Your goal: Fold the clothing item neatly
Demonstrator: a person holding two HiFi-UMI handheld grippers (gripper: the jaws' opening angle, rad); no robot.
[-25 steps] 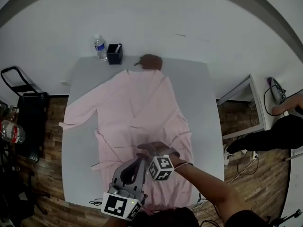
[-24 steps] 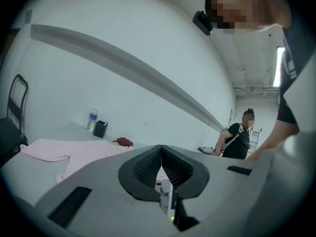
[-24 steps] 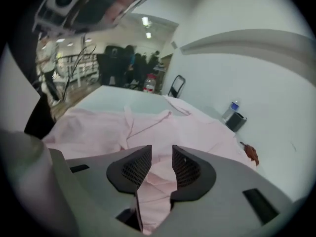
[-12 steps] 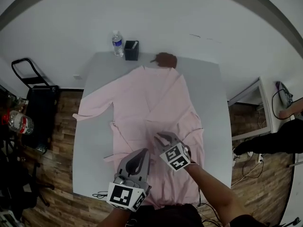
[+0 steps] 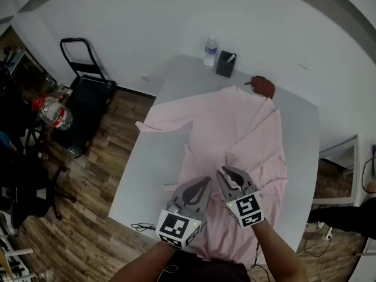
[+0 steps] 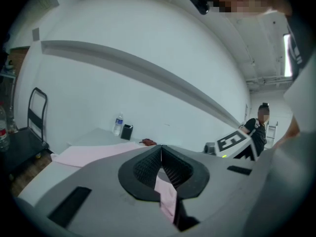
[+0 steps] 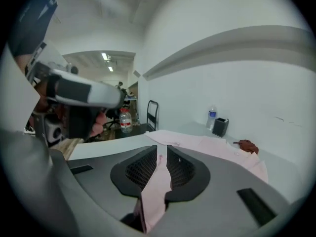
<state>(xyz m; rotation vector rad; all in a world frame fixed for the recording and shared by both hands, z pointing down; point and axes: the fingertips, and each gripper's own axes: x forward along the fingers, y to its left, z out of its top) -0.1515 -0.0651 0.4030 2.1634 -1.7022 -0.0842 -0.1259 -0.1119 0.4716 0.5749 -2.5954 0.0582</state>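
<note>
Two grippers sit low in the middle of our head view: our left gripper [image 5: 204,182] is clamped tight on a fold of the pink robe [image 5: 249,128], and our right gripper [image 5: 225,173], jaws just narrowed, pinches another fold beside it. Beyond, the robe lies spread across the grey table [image 5: 154,169], collar toward a water bottle [image 5: 210,50] at upper middle.
</note>
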